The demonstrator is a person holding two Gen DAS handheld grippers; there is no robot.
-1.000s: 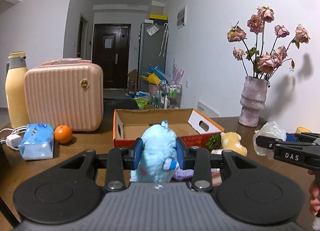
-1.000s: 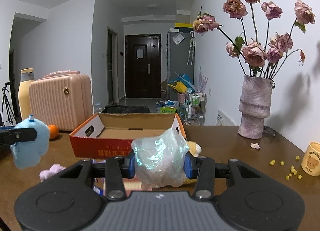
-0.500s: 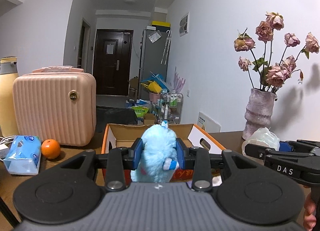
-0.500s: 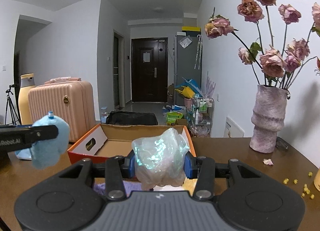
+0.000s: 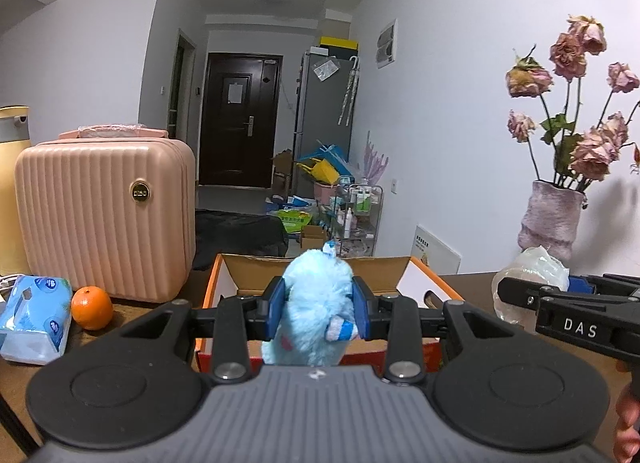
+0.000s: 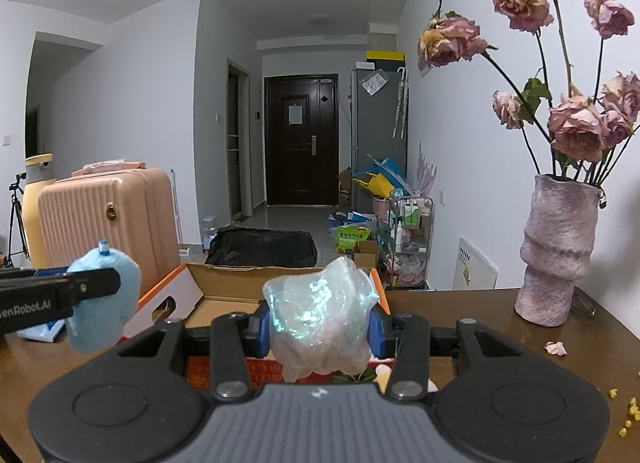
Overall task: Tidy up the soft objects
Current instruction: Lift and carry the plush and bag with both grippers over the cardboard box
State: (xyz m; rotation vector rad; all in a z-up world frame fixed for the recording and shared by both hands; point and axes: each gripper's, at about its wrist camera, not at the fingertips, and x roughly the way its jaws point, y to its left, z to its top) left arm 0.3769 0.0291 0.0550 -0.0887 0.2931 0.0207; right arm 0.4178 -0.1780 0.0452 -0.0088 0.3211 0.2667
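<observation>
My left gripper (image 5: 318, 313) is closed on one fluffy blue plush toy (image 5: 314, 311), its blue pads pressed into the fur on both sides, so the toy hangs in the air just in front of the cardboard box (image 5: 240, 287). My right gripper (image 6: 320, 327) is clamped on one crinkly plastic-wrapped soft bundle (image 6: 320, 323), which bulges out above and below the pads and is likewise held up off the worktop (image 6: 480, 315), in front of the same box. From the right wrist view the blue plush shows at the left, pinched in the left gripper's black fingers (image 6: 92, 289); from the left wrist view the wrapped bundle shows at the right, beside the vase.

There is one box, open-topped with orange outer walls and a hand-hole in its white side flap; I cannot see its floor well enough to count anything in it. To the left of the box stand one pink ribbed case (image 5: 104, 219) and, behind it, one cream bottle (image 6: 36, 199). Near the case lie one orange (image 5: 92, 307) and one blue tissue pack (image 5: 36, 321), just beside each other. At the right stands one mauve vase (image 6: 558, 259) of dried pink roses, with one fallen petal (image 6: 556, 348) near its foot and a few yellow crumbs (image 6: 626, 419) scattered well apart from it.
</observation>
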